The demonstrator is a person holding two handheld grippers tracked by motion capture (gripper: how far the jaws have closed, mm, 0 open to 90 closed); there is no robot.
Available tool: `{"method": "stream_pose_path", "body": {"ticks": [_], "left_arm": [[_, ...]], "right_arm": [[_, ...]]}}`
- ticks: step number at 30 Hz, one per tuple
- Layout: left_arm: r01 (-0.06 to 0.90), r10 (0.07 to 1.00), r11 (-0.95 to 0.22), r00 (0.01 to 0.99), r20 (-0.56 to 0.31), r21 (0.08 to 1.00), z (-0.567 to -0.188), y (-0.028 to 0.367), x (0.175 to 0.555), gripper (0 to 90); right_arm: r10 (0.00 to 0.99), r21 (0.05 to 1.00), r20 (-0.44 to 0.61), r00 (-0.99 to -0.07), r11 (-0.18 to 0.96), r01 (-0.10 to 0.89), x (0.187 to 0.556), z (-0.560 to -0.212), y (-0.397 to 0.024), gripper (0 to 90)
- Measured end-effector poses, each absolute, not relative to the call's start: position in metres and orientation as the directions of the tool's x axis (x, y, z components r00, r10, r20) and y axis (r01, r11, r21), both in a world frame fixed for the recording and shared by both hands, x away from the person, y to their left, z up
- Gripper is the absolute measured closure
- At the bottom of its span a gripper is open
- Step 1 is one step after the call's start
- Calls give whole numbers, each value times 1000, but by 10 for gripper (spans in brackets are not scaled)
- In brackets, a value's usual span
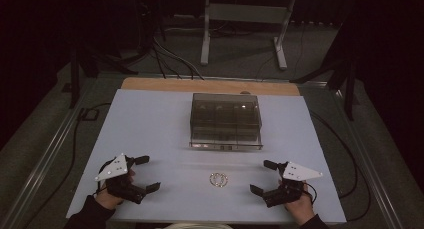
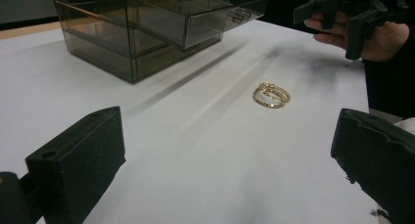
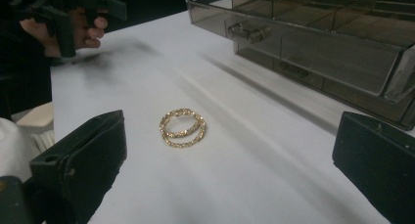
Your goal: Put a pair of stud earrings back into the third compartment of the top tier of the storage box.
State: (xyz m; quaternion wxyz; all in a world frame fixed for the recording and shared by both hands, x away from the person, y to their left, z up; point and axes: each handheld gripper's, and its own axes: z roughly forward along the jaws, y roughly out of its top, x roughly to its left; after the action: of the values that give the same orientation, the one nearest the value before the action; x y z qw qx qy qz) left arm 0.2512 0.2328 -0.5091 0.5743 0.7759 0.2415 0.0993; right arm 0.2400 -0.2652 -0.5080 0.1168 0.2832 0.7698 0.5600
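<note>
Centrally, near the front edge of the white table top (image 1: 150,124), lie two gold rings (image 1: 218,179), overlapping one another and flat on the surface; they sit between the two grippers and apart from both. Behind them, toward the middle of the table, stands a smoked transparent drawer box (image 1: 226,120), its lowest drawer (image 1: 226,145) pulled partly out toward the person. The left gripper (image 1: 145,173) rests at the left of the rings with its jaws standing wide and nothing between them; the right gripper (image 1: 263,177) rests at the right in the same state, wide and empty. Both point inward at the rings. The step in hand appears to be the approach before pick-up: neither gripper has contact yet. The next move likely calls for one gripper to descend over the rings and close on their thin edges. Because the rings are low, overlapped and smooth, a shallow jaw angle and a narrow, careful closure seem necessary to prevent slipping.
</note>
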Motion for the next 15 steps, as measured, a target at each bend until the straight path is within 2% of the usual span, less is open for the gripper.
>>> {"method": "stream_pose_path", "body": {"ticks": [15], "left_arm": [[253,490,-233,864,-111,939,-508,233,250,5]], "right_arm": [[572,916,122,-811,249,314,240,-508,-260,0]]}}
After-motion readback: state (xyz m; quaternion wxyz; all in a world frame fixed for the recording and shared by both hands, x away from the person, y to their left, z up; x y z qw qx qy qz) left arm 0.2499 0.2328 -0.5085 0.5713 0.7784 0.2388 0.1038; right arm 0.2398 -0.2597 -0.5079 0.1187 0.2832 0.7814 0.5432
